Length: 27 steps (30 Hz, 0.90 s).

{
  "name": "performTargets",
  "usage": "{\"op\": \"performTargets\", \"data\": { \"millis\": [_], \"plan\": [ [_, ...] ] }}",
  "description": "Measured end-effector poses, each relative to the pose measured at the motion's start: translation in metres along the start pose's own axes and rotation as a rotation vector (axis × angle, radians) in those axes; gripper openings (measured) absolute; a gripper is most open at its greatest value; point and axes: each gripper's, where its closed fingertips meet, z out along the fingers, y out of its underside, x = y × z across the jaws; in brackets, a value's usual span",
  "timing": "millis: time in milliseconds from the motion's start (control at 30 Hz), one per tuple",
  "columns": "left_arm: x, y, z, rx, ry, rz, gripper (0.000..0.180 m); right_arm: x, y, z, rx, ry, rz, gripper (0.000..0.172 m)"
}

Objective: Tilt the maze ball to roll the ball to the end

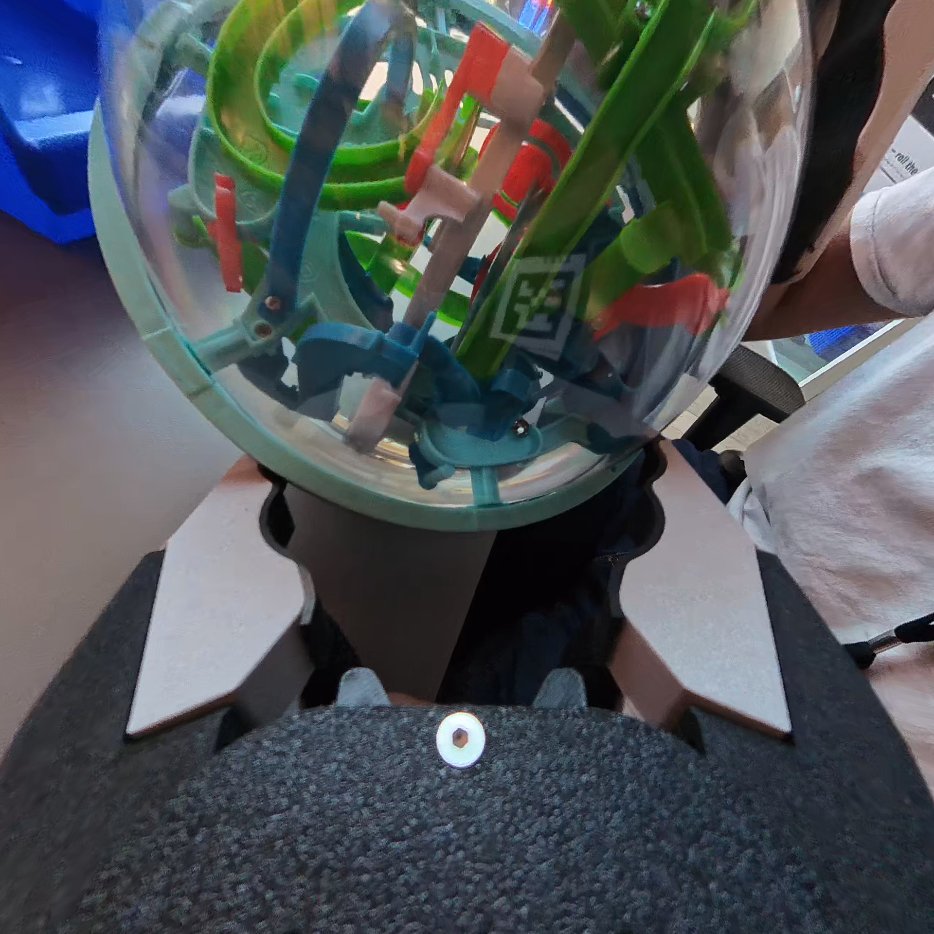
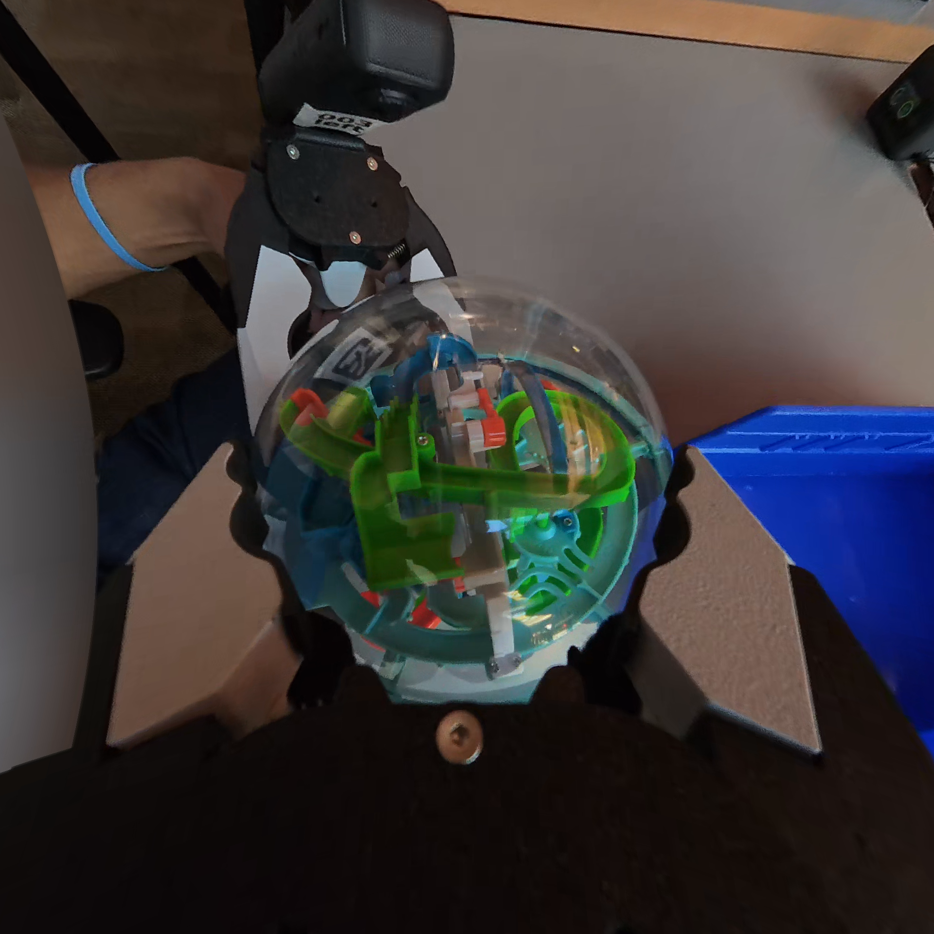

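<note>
From my left wrist view, my left hand-held gripper [image 1: 462,485] is spread wide with the maze ball [image 1: 429,242] sitting at its fingertips. The clear shell and its pale green seam ring rest down between the two tips, touching them on both sides, so this gripper is gripping the ball. A small steel ball [image 1: 520,428] lies low in the shell on a teal ring, near the gripper. A blue bin [image 1: 45,126] is at the upper left.

From my right wrist view, my right hand-held gripper [image 2: 457,510] is also wide apart, its dark scalloped pads pressed against either side of the maze ball [image 2: 455,495], which sits deep between the fingers. The left hand-held gripper [image 2: 333,323] meets the ball's far side. The grey table [image 2: 657,227] lies beyond, the blue bin [image 2: 834,495] at right.
</note>
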Motion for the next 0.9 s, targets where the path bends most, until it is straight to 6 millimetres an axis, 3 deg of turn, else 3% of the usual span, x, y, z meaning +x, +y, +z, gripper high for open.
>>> {"op": "performTargets", "data": {
  "millis": [367, 700, 900],
  "plan": [
    [-0.008, 0.003, 0.004, -0.031, -0.02, -0.056, 0.15, 0.01, -0.008, 0.012, -0.065, -0.015, 0.015, 0.154],
    [-0.012, -0.003, 0.003, -0.004, -0.024, -0.092, 0.147, 0.021, -0.013, 0.018, -0.047, -0.014, 0.082, 0.154],
    [-0.013, -0.001, 0.004, -0.009, -0.047, -0.061, 0.141, 0.015, -0.011, 0.015, -0.019, 0.025, 0.013, 0.154]
  ]
}}
